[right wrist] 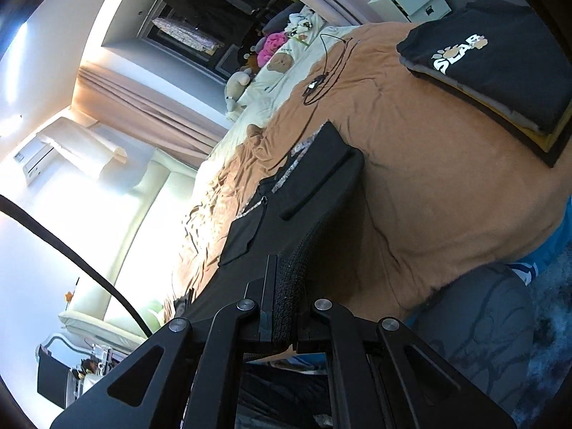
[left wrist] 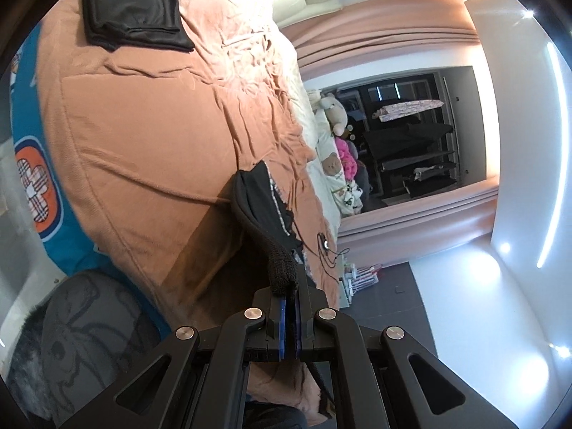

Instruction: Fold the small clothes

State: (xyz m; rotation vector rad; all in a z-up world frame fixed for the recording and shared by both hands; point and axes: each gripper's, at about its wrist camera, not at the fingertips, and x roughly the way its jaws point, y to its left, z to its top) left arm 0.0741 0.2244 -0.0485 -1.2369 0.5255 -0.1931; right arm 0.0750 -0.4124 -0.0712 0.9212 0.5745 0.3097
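Both claws are closed on one black garment [right wrist: 307, 186]: the left gripper [left wrist: 290, 298] pinches its knitted hem at one corner, and the right gripper [right wrist: 284, 307] pinches the same ribbed hem at the other, so the cloth hangs above the orange blanket [left wrist: 150, 136]. Much bare blanket lies around it, with a folded black cloth [left wrist: 132, 9] far at one edge and a folded stack [right wrist: 500, 68] near the other. A thin black cable [right wrist: 321, 78] lies beyond the garment, near the pillows [right wrist: 286, 60] and the curtain [left wrist: 386, 46].
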